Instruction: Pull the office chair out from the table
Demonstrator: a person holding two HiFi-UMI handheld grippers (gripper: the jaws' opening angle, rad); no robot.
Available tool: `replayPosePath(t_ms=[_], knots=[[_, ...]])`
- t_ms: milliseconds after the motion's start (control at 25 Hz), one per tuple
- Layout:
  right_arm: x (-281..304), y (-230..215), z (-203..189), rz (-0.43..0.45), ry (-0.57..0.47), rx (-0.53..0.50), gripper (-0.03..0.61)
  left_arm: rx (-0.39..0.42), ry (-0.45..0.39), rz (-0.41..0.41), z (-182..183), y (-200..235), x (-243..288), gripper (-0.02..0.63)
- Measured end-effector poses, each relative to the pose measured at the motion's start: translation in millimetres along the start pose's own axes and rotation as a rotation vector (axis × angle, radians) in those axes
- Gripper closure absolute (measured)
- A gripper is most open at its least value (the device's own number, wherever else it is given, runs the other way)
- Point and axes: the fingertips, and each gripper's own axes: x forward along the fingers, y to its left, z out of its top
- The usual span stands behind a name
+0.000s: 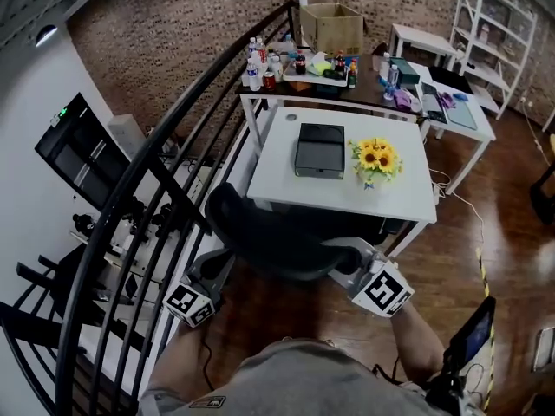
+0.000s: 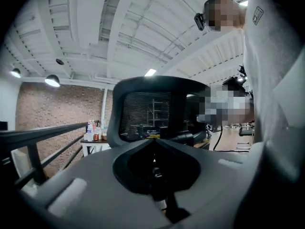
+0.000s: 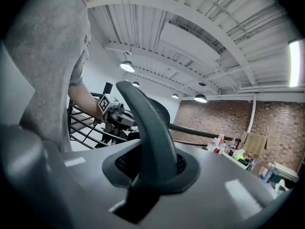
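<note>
The black office chair (image 1: 269, 237) stands at the near edge of the white table (image 1: 286, 180), its mesh back toward me. My right gripper (image 1: 349, 260) is at the chair's right side. In the right gripper view the curved edge of the chair back (image 3: 147, 128) runs down between the jaws of the right gripper (image 3: 152, 175), which are closed on it. My left gripper (image 1: 211, 276) is at the chair's left side, shut; in the left gripper view the left gripper (image 2: 155, 171) faces the chair back (image 2: 152, 111), and I cannot make out anything held between its jaws.
A black curved railing (image 1: 130, 232) runs close along the left. On the table sit a dark box (image 1: 319, 150) and yellow sunflowers (image 1: 375, 157). Behind it a second table (image 1: 364, 94) carries bottles and a cardboard box (image 1: 331, 26). White shelving (image 1: 494, 24) stands at the far right.
</note>
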Motion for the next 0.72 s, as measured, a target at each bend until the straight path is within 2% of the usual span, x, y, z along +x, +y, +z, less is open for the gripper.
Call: replayPosePath(t_ms=[240, 360, 560, 720], knots=[[-9, -1, -3, 0.047, -0.005, 0.015, 0.505, 0.060, -0.003, 0.043, 15, 45, 0, 0.624], [-22, -1, -6, 0.063, -0.010, 0.024, 0.505, 0.092, -0.001, 0.023, 15, 61, 8, 0.623], [-51, -6, -15, 0.088, -0.005, 0.043, 0.503, 0.122, 0.019, -0.086, 24, 64, 33, 0.586], [-78, -13, -25, 0.128, -0.006, 0.047, 0.500, 0.175, 0.074, -0.229, 26, 51, 57, 0.504]])
